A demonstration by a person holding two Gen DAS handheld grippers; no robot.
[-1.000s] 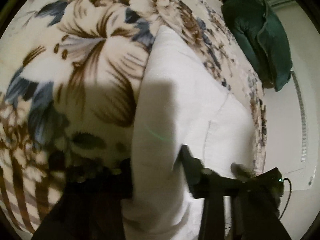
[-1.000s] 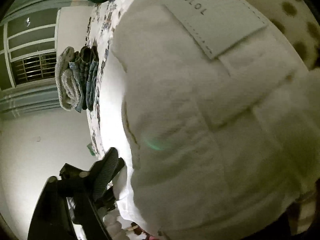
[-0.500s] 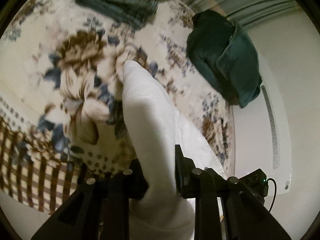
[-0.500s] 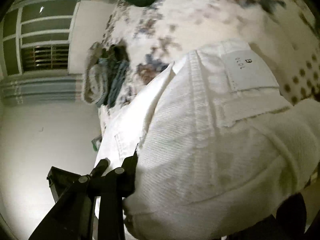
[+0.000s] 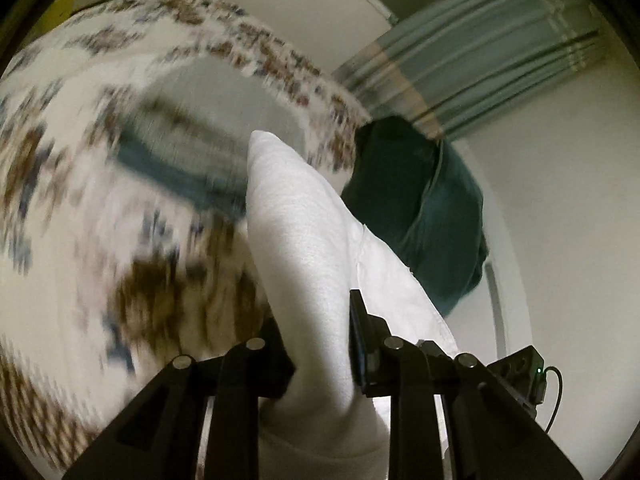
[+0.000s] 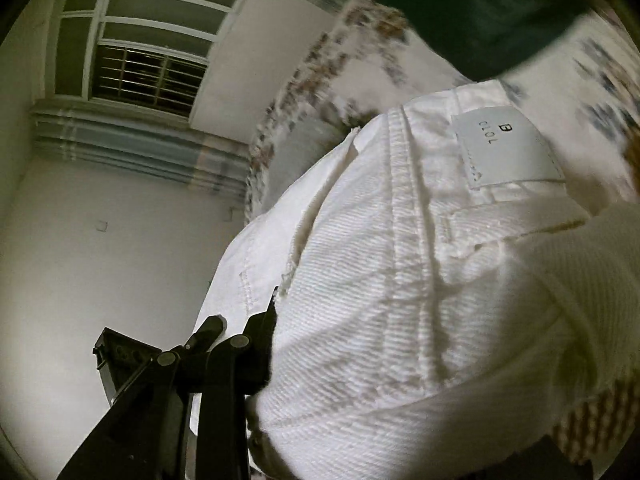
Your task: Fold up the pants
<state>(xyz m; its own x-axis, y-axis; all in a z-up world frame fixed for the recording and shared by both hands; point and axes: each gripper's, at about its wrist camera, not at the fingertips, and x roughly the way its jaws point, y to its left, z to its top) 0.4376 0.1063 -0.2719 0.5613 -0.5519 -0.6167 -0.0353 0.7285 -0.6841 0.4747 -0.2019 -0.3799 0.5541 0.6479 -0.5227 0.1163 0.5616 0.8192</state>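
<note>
The white pants [image 5: 304, 248] hang lifted off the floral bed cover [image 5: 60, 184]. My left gripper [image 5: 318, 344] is shut on a thick fold of the pants, which rises between its two black fingers. In the right wrist view the pants [image 6: 400, 300] fill the frame, showing the waistband and a white label [image 6: 508, 148]. My right gripper [image 6: 360, 356] is shut on the pants; its left finger [image 6: 260, 344] shows at the cloth's edge and the other finger is hidden by fabric.
A dark green cushion [image 5: 424, 208] lies on the bed behind the pants, also at the top of the right wrist view [image 6: 472, 4]. A folded teal and grey garment [image 5: 176, 160] lies blurred on the cover. A barred window [image 6: 144, 76] and bare wall stand beyond.
Both grippers have lifted the pants off the bed and tilted upward. The bed cover has dropped lower in view, and the wall, curtain and window now show.
</note>
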